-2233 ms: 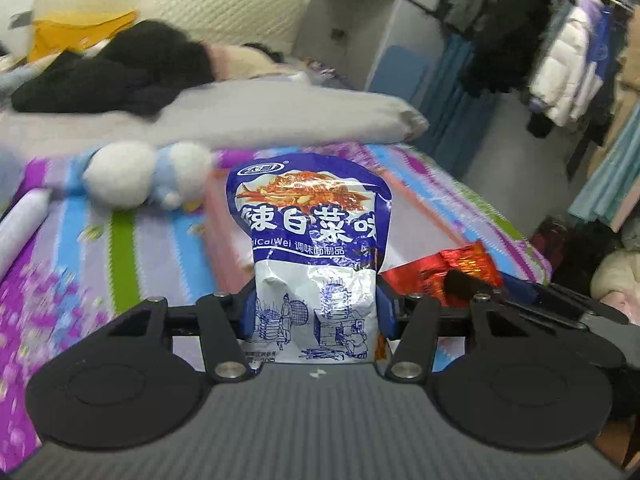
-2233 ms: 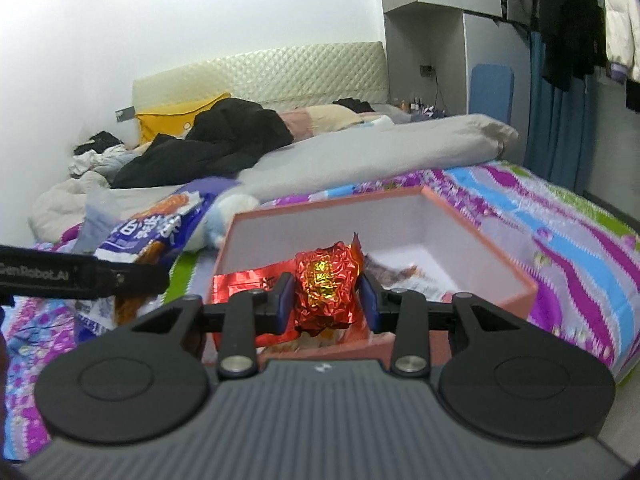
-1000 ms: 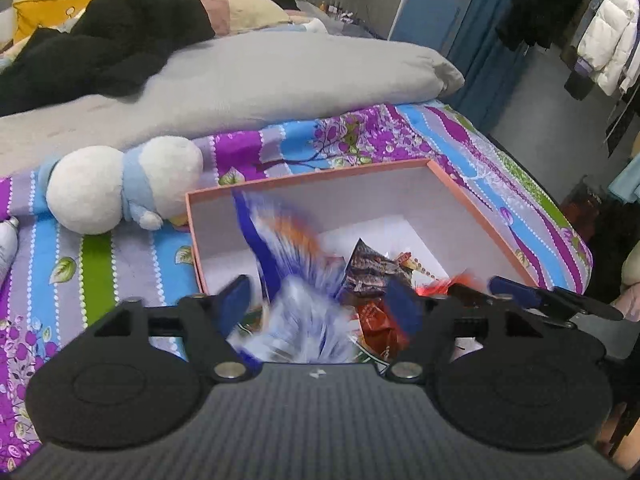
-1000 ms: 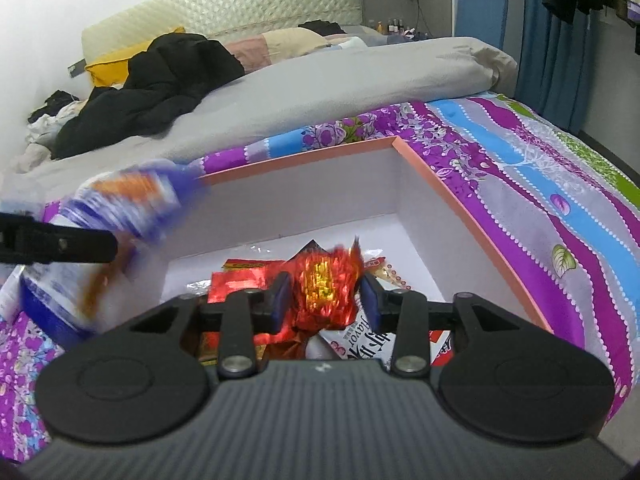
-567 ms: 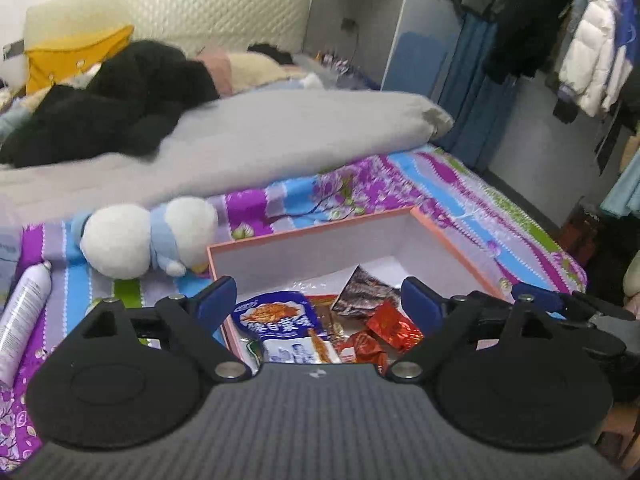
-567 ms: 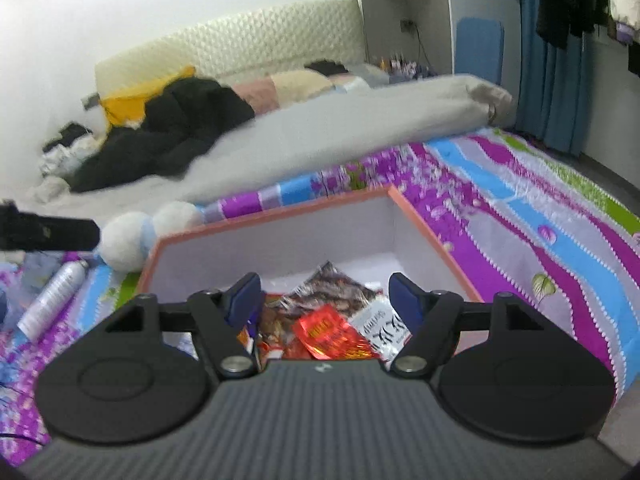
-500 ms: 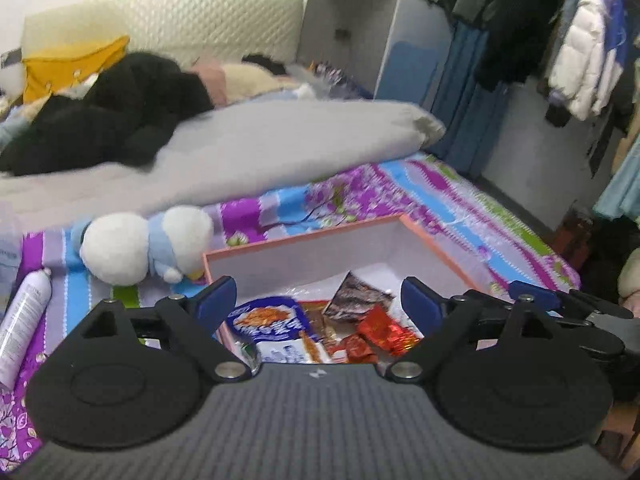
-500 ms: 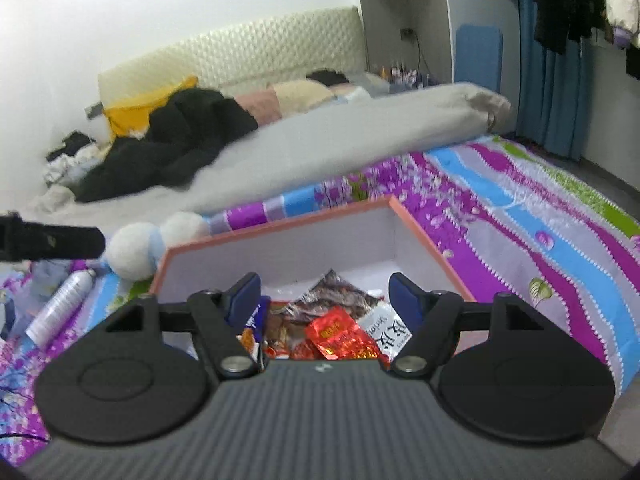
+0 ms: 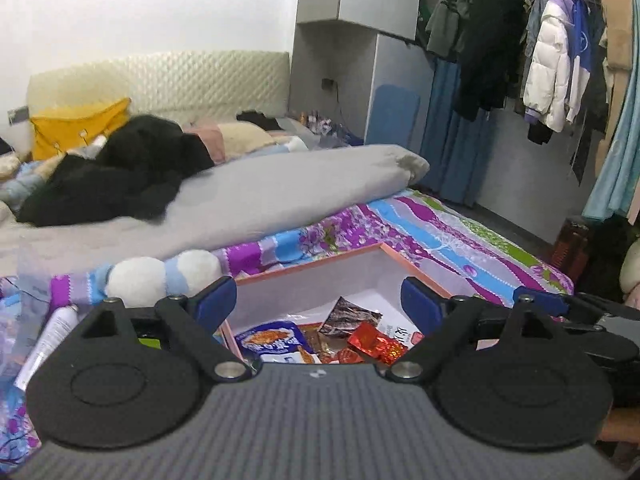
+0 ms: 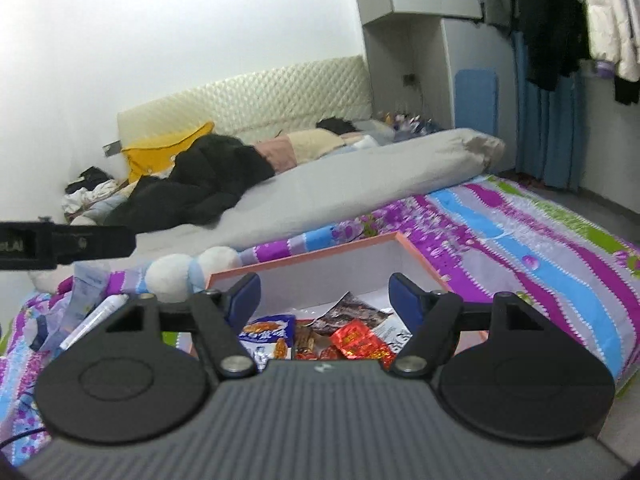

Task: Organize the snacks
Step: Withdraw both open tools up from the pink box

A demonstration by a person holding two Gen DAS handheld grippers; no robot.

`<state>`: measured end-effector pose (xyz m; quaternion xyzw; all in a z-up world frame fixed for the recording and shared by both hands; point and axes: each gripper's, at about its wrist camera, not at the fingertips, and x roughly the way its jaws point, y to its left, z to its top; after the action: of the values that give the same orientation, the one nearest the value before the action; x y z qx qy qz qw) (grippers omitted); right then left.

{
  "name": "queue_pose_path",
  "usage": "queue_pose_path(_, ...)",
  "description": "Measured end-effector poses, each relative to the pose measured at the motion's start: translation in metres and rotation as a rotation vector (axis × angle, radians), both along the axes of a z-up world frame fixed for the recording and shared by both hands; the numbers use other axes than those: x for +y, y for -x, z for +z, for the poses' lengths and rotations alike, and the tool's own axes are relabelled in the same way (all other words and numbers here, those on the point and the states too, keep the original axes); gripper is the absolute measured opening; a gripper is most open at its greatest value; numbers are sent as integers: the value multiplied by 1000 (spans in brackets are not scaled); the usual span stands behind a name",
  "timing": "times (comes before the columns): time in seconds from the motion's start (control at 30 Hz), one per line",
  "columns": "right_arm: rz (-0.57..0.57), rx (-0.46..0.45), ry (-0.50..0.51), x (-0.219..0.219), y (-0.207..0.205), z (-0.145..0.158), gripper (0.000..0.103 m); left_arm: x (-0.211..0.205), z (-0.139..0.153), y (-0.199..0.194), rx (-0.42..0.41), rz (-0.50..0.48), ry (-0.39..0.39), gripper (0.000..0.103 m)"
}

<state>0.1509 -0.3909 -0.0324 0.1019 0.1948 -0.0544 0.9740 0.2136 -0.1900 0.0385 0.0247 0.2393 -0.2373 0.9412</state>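
Orange-rimmed white box holds blue-white packet and red foil snack.

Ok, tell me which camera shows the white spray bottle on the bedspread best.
The right wrist view: the white spray bottle lies mostly exposed beside the plush toy. In the left wrist view, the bottle is partly hidden behind the gripper's linkage.

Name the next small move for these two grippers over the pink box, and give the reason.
Probably swing the left gripper toward the bedspread left of the pink-rimmed cardboard box to look for another snack. Both it and the right gripper are open and empty, and the blue-and-white snack bag and the red foil packet already lie in the box. No loose snack is clearly visible yet.
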Motion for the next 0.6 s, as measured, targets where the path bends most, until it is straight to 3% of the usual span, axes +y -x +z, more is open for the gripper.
queue_pose_path(0.2, 0, 9, 1, 8, 17, -6, 73, 3, 0, 30, -32, 2, -13, 92)
queue_pose_path(0.43, 42, 50, 12, 22, 39, -21, 73, 14, -13, 62, -42, 5, 28, 92)
queue_pose_path(0.6, 41, 70, 9, 31, 57, -33, 73, 27, -38, 78, 9, 35, 33, 92)
